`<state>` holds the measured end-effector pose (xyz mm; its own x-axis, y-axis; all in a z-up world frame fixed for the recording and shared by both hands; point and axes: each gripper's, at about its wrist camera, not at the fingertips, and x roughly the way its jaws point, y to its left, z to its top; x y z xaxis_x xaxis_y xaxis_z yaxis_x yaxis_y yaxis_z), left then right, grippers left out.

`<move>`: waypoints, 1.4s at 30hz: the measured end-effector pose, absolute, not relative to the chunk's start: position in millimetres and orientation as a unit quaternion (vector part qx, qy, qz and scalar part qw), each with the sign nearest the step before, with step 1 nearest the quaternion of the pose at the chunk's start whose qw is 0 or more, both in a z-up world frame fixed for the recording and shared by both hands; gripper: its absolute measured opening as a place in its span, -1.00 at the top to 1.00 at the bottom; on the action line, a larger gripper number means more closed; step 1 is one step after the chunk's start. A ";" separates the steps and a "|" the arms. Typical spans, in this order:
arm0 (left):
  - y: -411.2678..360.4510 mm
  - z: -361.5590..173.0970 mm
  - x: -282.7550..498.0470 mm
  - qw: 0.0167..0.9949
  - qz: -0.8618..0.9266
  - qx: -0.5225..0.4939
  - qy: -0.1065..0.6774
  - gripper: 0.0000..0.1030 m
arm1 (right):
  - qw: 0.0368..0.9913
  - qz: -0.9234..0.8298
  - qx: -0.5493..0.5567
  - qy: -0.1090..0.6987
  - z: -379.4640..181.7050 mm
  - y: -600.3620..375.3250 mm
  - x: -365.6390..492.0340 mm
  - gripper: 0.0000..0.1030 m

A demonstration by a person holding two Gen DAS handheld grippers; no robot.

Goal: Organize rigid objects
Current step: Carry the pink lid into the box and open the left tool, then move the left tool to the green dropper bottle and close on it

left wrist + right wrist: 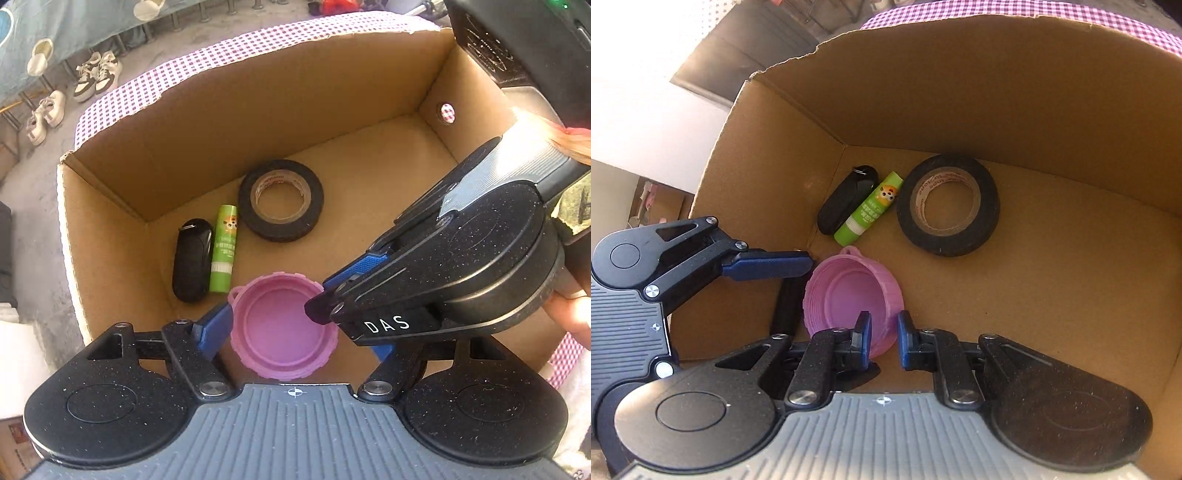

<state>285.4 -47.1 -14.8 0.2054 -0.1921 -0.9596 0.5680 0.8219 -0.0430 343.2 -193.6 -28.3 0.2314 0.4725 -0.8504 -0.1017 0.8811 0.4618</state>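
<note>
A pink plastic lid [282, 328] lies open side up inside a cardboard box [122, 229]. My left gripper [295, 332] is open, its blue fingers on either side of the lid. My right gripper [884, 341] is partly open, its jaws straddling the lid's near rim [849, 295]; whether they press it I cannot tell. In the left wrist view the right gripper [325, 295] reaches in from the right. A black tape roll [280, 201], a green glue stick [223, 249] and a black key fob [192, 260] lie on the box floor behind the lid.
The box stands on a purple checked cloth [192, 62]. Its walls rise high around both grippers. Several shoes [96, 75] sit on the floor beyond the table. The right half of the box floor [1071, 277] is bare cardboard.
</note>
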 end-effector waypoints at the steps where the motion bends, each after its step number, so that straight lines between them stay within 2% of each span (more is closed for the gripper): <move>1: -48.6 -13.7 285.7 0.760 -0.251 0.164 0.577 -0.49 | 0.767 0.188 0.158 0.593 -29.8 -194.0 343.7 0.68; 5: -51.6 -7.2 282.9 0.761 -0.253 0.167 0.574 -0.55 | 0.751 0.197 0.159 0.609 -30.3 -190.1 344.5 0.65; 8: -52.4 0.4 276.4 0.766 -0.253 0.169 0.566 -0.60 | 0.756 0.193 0.155 0.606 -20.8 -191.1 337.7 0.56; 10: -51.6 7.8 272.7 0.774 -0.251 0.164 0.558 -0.64 | 0.765 0.194 0.162 0.593 -8.4 -195.6 331.1 0.44; 12: -48.4 16.8 270.2 0.782 -0.251 0.155 0.550 -0.65 | 0.782 0.192 0.172 0.567 11.1 -205.4 320.3 0.13; 13: -46.8 23.1 268.5 0.787 -0.250 0.148 0.544 -0.65 | 0.792 0.192 0.176 0.552 21.6 -209.3 313.4 0.08; 21: -23.4 74.0 231.5 0.835 -0.254 0.077 0.483 -0.70 | 0.867 0.194 0.204 0.412 100.4 -245.0 213.7 0.07; 25: -13.1 89.1 197.7 0.856 -0.264 0.040 0.443 -0.72 | 0.892 0.187 0.219 0.349 112.3 -262.7 147.9 0.06; 31: -17.0 83.8 144.0 0.878 -0.287 0.010 0.382 -0.74 | 0.913 0.146 0.228 0.303 88.6 -280.9 74.6 0.05; 38: -58.6 36.5 95.4 0.892 -0.306 0.041 0.330 -0.74 | 0.930 0.084 0.220 0.283 38.7 -266.4 44.0 0.05; 40: -71.0 21.7 92.5 0.892 -0.310 0.054 0.324 -0.67 | 0.931 0.075 0.211 0.287 28.2 -260.2 46.7 0.05; 42: -82.4 7.5 95.5 0.892 -0.306 0.068 0.327 -0.51 | 0.931 0.076 0.203 0.293 20.3 -253.5 48.1 0.06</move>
<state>95.5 -82.4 7.5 0.5995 -0.5003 -0.6247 0.5896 0.8039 -0.0780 48.1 -253.5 20.3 0.8167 0.2612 -0.5145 -0.0228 0.9056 0.4236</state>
